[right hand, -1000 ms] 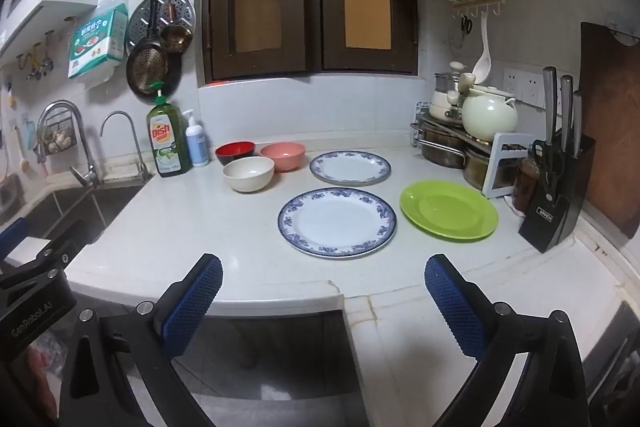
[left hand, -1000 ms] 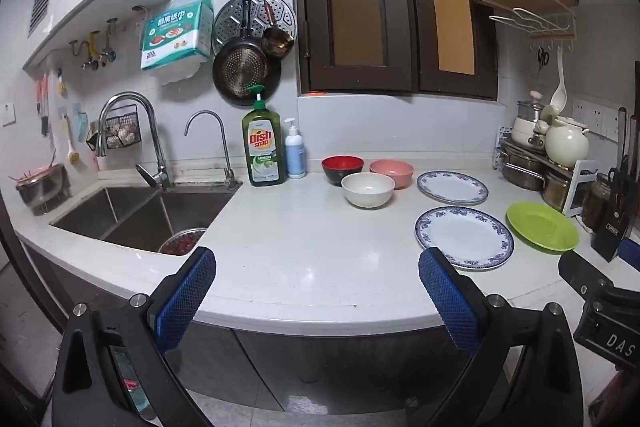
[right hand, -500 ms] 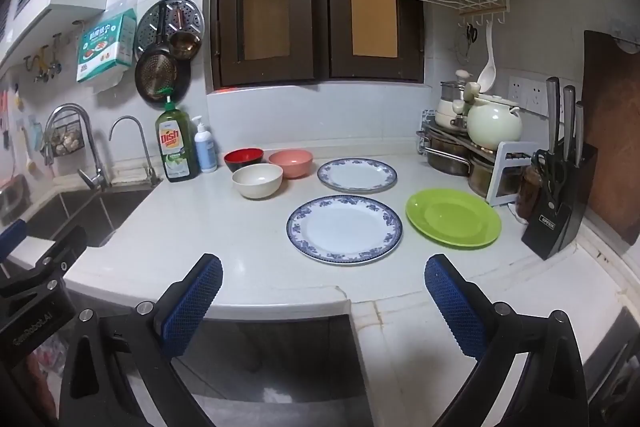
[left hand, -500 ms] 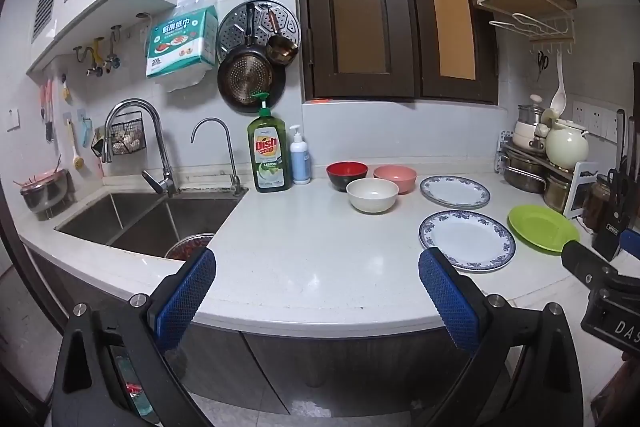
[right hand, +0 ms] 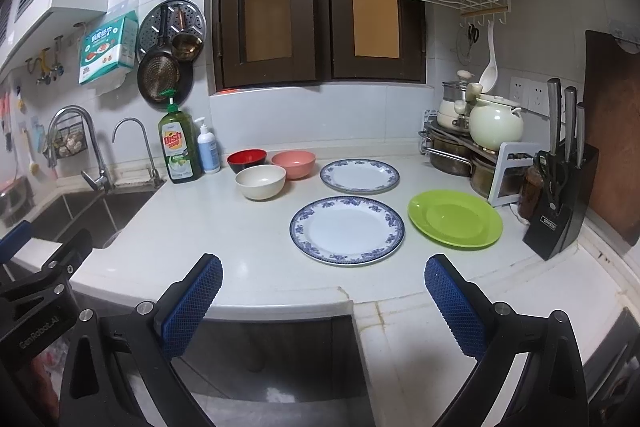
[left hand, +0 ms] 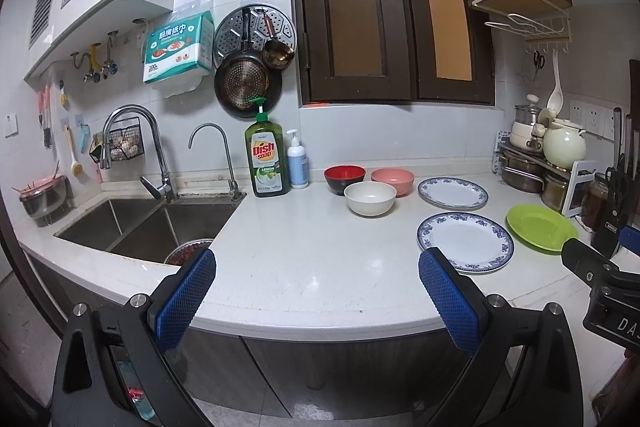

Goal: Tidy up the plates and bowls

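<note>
**Both hand-held grippers held short of the dishes, empty**

The left hand-held gripper [left hand: 316, 291] hangs at the front edge of the white counter [left hand: 304, 247], its blue pads spread wide with nothing between them. The right hand-held gripper [right hand: 324, 295] sits likewise at the counter's front edge, fingers apart and empty.

Every dish lies ahead of the grippers, none touched. Nearest the right hand-held gripper is the large blue-rimmed plate [right hand: 347, 230], just beyond and between its fingertips. The green plate [right hand: 455, 218] rests just beside that plate on its right, and the smaller blue-rimmed plate [right hand: 359, 175] lies behind it, toward the wall.

Three bowls cluster further back: the white bowl [left hand: 370, 197] in front, the red bowl [left hand: 344, 179] and the pink bowl [left hand: 392, 180] behind it. The bowls look close enough to touch one another, though the fisheye view leaves that unsure. From the left hand-held gripper they lie well forward, roughly between its fingers, with bare counter in between.

A dish soap bottle [left hand: 267, 157] stands left of the bowls, beside the sink [left hand: 140, 223].
</note>
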The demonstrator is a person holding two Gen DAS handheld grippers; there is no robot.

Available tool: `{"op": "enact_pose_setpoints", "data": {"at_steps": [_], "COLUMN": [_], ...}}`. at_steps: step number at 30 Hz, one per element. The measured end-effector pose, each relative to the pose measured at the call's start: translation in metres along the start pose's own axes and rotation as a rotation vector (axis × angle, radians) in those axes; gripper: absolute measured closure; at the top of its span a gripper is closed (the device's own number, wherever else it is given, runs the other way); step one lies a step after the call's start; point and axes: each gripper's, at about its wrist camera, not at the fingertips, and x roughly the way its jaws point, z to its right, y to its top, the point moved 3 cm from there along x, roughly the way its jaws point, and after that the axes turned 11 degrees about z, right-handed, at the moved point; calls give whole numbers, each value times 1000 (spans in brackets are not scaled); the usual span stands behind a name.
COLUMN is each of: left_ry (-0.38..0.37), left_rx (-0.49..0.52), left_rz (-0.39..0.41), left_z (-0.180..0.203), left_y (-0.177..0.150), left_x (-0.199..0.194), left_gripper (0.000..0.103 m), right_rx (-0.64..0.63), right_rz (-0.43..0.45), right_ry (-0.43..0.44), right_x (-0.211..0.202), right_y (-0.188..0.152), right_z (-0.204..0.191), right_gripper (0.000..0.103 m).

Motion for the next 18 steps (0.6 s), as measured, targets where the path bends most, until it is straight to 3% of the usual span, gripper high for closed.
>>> {"op": "enact_pose_setpoints", "data": {"at_steps": [18], "left_ry": [3], "left_rx": [7], "left_rz": [19], "left_z": [3], "left_y": [5], "left_x": [-5], "left_gripper": [0], "right_rx": [8], "right_rz": [3], "right_ry": [6], "right_x": [-3], "right_y": [1], "right_z": [3], "right_gripper": [1]}}
